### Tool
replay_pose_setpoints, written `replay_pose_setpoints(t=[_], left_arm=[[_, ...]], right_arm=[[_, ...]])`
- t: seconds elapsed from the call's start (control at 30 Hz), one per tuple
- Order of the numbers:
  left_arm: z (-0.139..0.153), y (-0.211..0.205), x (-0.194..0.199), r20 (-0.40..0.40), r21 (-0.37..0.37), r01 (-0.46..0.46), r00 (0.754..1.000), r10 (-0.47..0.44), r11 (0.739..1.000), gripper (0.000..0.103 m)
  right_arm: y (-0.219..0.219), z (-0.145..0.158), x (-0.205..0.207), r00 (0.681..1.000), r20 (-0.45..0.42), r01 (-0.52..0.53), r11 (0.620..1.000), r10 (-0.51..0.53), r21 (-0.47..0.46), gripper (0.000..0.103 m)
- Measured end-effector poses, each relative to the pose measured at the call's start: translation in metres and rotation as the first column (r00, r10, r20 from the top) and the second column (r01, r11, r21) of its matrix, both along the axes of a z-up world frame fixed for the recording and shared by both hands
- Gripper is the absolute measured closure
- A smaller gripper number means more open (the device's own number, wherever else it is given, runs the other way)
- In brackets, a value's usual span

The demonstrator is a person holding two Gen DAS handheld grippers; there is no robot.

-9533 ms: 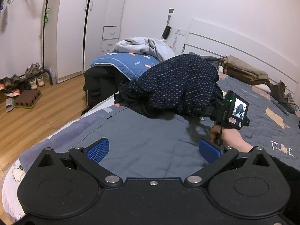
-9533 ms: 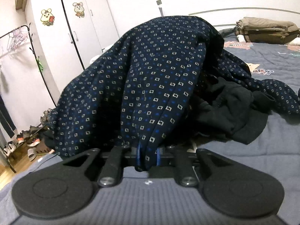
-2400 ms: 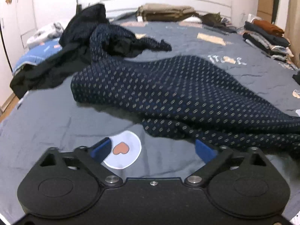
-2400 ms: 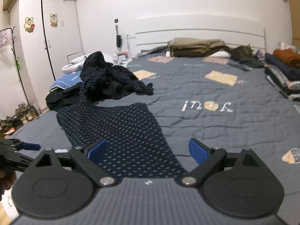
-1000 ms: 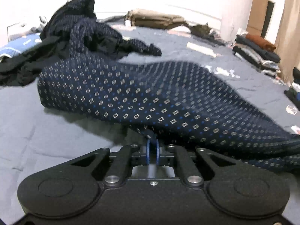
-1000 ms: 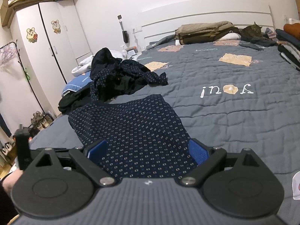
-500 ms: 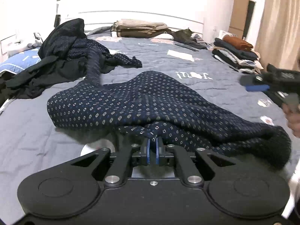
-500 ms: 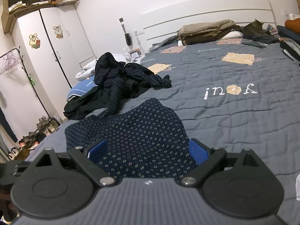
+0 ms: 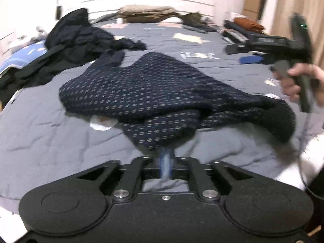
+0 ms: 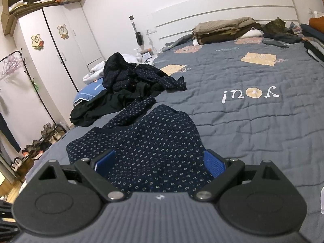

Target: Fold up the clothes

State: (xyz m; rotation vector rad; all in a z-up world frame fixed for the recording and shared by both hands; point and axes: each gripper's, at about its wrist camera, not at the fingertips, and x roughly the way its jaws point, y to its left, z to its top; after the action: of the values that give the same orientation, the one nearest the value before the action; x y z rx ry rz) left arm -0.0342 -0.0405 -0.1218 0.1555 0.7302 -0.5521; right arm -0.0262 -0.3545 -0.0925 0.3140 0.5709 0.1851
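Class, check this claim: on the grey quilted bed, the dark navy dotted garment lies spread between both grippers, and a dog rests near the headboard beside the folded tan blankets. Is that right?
Not quite. The animal by the headboard is a tabby cat, not a dog; the right wrist view shows it beside the folded tan blankets. The dark navy dotted garment does lie on the grey quilted bed.

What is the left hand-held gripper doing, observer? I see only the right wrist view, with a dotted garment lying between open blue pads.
Observer: The left hand-held gripper has the dotted garment's near edge between its pads, and its jaws are opening.
Operator: Is anything under the garment?
Observer: A white round patch on the quilt peeks out from under its left edge.
Operator: And my own side?
Observer: A hand holds the right hand-held gripper to the right of the garment in the left wrist view.
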Motion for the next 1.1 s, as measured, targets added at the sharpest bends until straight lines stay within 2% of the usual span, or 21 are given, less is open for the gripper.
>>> replay_pose_setpoints(t=[0.03,0.17,0.37,0.57,0.6,0.63,0.67,0.7,0.87,1.1], left_arm=[[-0.003,0.000,0.001,0.021,-0.004,-0.016,1.000,0.016,1.000,0.046],[-0.011,-0.002,0.017,0.012,-0.031,-0.049,0.999,0.049,0.998,0.045],[-0.033,-0.002,0.047,-0.059,-0.068,-0.110,0.993,0.106,0.992,0.045],[-0.057,0.004,0.081,-0.223,-0.139,-0.188,0.963,0.154,0.972,0.043],[-0.059,0.006,0.084,-0.239,-0.161,-0.199,0.958,0.158,0.967,0.045],[-0.061,0.008,0.087,-0.256,-0.183,-0.211,0.953,0.160,0.960,0.056],[-0.061,0.008,0.087,-0.257,-0.196,-0.206,0.954,0.153,0.959,0.070],[-0.060,0.007,0.087,-0.254,-0.207,-0.198,0.956,0.143,0.958,0.091],[-0.044,0.003,0.077,-0.203,-0.252,-0.158,0.973,0.108,0.955,0.097],[0.012,0.027,0.045,-0.098,-0.347,-0.101,0.993,0.071,0.933,0.100]], right_arm=[[0.001,0.001,0.000,1.000,0.004,-0.004,1.000,0.004,-0.002,0.009],[0.003,0.002,0.000,1.000,0.007,-0.013,1.000,0.013,-0.004,0.009],[0.003,0.000,0.003,1.000,-0.006,-0.024,1.000,0.024,-0.002,0.009],[0.004,-0.003,0.004,0.999,-0.013,-0.035,0.999,0.035,-0.006,0.009],[0.004,-0.003,0.005,0.999,-0.014,-0.034,0.999,0.034,-0.005,0.009],[0.004,-0.003,0.006,0.999,-0.016,-0.032,0.999,0.032,-0.004,0.009],[0.003,-0.004,0.006,0.999,-0.016,-0.031,1.000,0.031,0.000,0.009],[0.003,-0.004,0.007,0.999,-0.017,-0.030,1.000,0.030,0.005,0.009],[0.001,-0.002,0.009,0.999,-0.011,-0.034,0.999,0.034,0.017,0.009],[-0.003,0.001,0.006,1.000,0.000,-0.029,0.999,0.029,0.030,0.009]])
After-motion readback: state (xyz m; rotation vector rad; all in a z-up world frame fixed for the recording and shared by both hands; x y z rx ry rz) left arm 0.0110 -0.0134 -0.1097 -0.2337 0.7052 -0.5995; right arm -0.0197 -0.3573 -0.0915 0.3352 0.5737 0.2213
